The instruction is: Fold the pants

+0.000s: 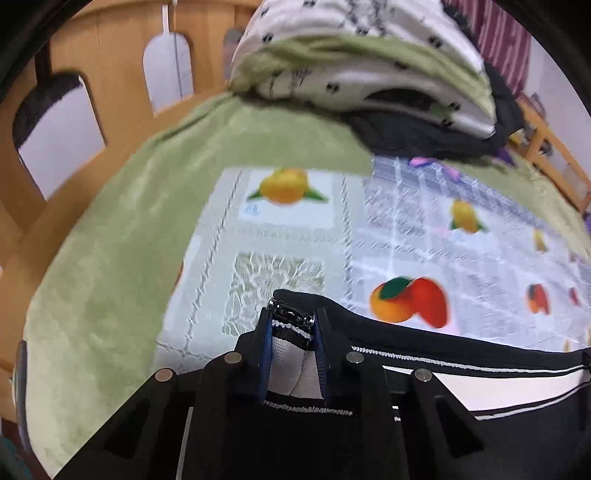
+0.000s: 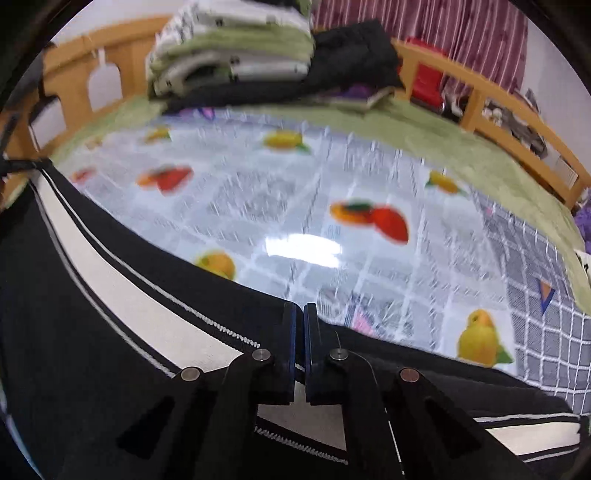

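Note:
Black pants [image 1: 498, 424] with a white side band and thin white stripes lie along the near edge of a fruit-print sheet [image 1: 424, 240]. My left gripper [image 1: 291, 325] is shut on the pants' corner, where a metal zipper end and striped trim show between the blue pads. In the right wrist view the same pants [image 2: 92, 314] stretch from the far left to the lower right. My right gripper [image 2: 300, 314] is shut on the pants' top edge, the blue pads almost touching with thin cloth between them.
A stack of folded green and white bedding [image 1: 369, 74] over dark clothes [image 2: 351, 55] sits at the bed's far end. A green blanket [image 1: 110, 258] borders the sheet. A wooden bed rail [image 2: 517, 122] runs along the sides, and a striped curtain [image 2: 461, 33] hangs behind.

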Available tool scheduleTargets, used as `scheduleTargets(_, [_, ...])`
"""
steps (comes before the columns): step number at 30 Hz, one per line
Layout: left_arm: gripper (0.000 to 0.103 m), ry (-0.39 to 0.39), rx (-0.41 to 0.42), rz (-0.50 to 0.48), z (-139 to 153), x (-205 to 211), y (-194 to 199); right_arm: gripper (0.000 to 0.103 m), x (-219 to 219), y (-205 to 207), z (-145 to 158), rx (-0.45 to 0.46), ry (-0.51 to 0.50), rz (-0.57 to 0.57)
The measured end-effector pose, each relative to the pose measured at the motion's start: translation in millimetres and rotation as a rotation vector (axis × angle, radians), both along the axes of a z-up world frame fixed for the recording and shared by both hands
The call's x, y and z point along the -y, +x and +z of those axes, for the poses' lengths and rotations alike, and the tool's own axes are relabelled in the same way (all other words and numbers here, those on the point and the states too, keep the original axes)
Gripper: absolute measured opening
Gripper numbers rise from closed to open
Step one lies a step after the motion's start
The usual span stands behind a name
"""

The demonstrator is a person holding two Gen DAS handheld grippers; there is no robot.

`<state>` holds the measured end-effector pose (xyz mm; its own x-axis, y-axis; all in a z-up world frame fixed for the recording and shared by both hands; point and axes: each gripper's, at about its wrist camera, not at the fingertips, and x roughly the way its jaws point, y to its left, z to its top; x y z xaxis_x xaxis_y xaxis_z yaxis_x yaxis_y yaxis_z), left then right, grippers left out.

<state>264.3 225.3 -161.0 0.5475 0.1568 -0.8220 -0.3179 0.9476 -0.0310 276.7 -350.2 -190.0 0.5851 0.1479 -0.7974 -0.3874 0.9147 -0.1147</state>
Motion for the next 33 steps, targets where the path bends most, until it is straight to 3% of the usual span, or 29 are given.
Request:
scheduleTargets(3, [0.023,0.031,-0.024,0.018,-10.9,4.1,6.0,0.006,-5.8,6.7,-10.7,0.001,-0.023,-0.031])
scheduleTargets(5, [0.030,0.075,-0.034,0.024,-10.3,9.1,7.2,0.010,-0.6,10.1,-10.8,-0.027,0.011,-0.075])
scheduleTargets(7, [0.050,0.144,-0.073,0.035,-9.3,13.4,8.9,0.015,5.8,9.1,-7.3,-0.066,0.042,-0.088])
scheduleTargets(9, [0.054,0.163,-0.065,0.046,-2.7,11.6,2.7,0.037,17.7,0.0,6.2,-0.034,0.048,-0.103])
scheduleTargets(10, [0.054,0.143,-0.047,0.039,2.0,9.8,-3.0,0.045,29.8,-10.7,19.6,0.028,0.045,-0.104])
scheduleTargets(11, [0.054,0.123,-0.033,0.034,6.2,8.3,-7.9,0.069,40.3,-18.0,29.0,0.080,0.053,-0.107])
scheduleTargets(12, [0.054,0.104,-0.015,0.033,10.5,7.7,-12.6,0.084,54.9,-25.5,37.9,0.138,0.065,-0.126])
scheduleTargets(13, [0.054,0.092,-0.001,0.031,13.1,8.2,-15.6,0.084,71.3,-28.3,43.7,0.160,0.078,-0.148])
scheduleTargets(19, [0.055,-0.017,0.010,-0.003,14.9,21.9,-14.7,0.081,108.0,3.7,15.6,-0.039,0.019,-0.121])
scheduleTargets(21, [0.055,-0.015,0.003,-0.009,14.7,26.1,-14.8,0.044,106.5,10.6,-3.3,-0.102,-0.028,-0.091])
scheduleTargets(22, [0.055,-0.005,0.007,-0.008,15.6,27.3,-15.5,0.027,102.8,8.7,-8.2,-0.092,-0.067,-0.064])
scheduleTargets(23, [0.055,0.002,0.010,-0.006,16.6,27.7,-16.1,0.004,100.1,6.1,-7.6,-0.076,-0.083,-0.043])
scheduleTargets(24, [0.055,0.007,0.013,0.002,18.1,27.6,-16.6,0.003,99.0,5.6,-7.1,-0.085,-0.087,-0.039])
scheduleTargets(27, [0.055,-0.011,0.030,0.021,23.3,24.7,-16.2,0.003,103.1,2.4,8.1,0.007,-0.053,-0.069])
scheduleTargets(29, [0.055,-0.037,0.023,0.029,23.8,25.6,-13.4,0.003,111.7,10.4,2.5,-0.009,0.008,-0.114])
scheduleTargets(31, [0.055,-0.064,0.013,0.014,23.8,30.0,-11.7,0.005,105.6,14.7,-14.7,-0.011,-0.031,-0.137])
scheduleTargets(33, [0.055,-0.045,0.012,0.002,26.1,35.5,-14.8,0.011,99.4,14.9,-13.5,0.005,-0.054,-0.163])
